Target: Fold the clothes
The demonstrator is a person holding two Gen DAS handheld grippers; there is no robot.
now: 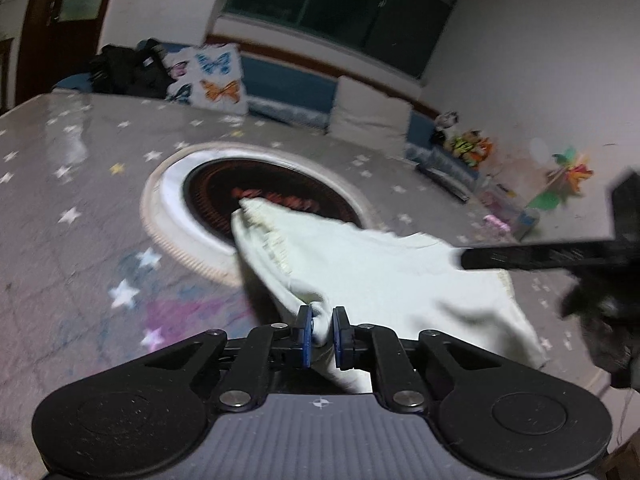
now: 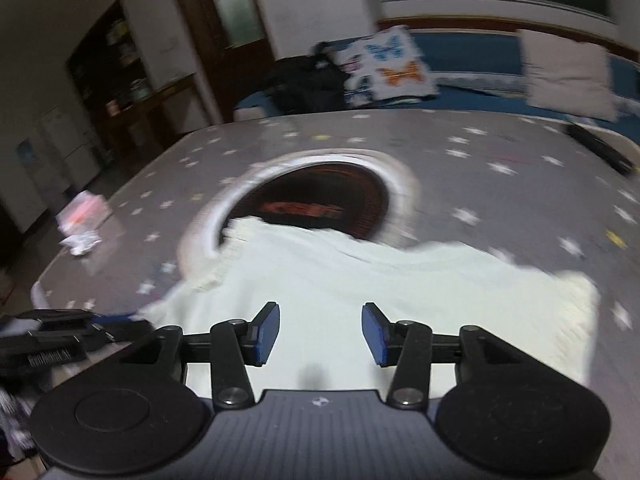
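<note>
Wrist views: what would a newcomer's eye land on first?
First the pale cream garment, spread over the star-printed table cover and overlapping the round dark heater set in the table's middle. Next the left gripper, jaws pinched shut on a bunched corner of the cloth, while the right gripper hangs over it with jaws apart and empty. Behind, a butterfly cushion stands out.

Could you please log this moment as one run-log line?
left gripper: shut on pale garment | right gripper: open above it, nothing held | star-print table: garment partly covers round inset
</note>
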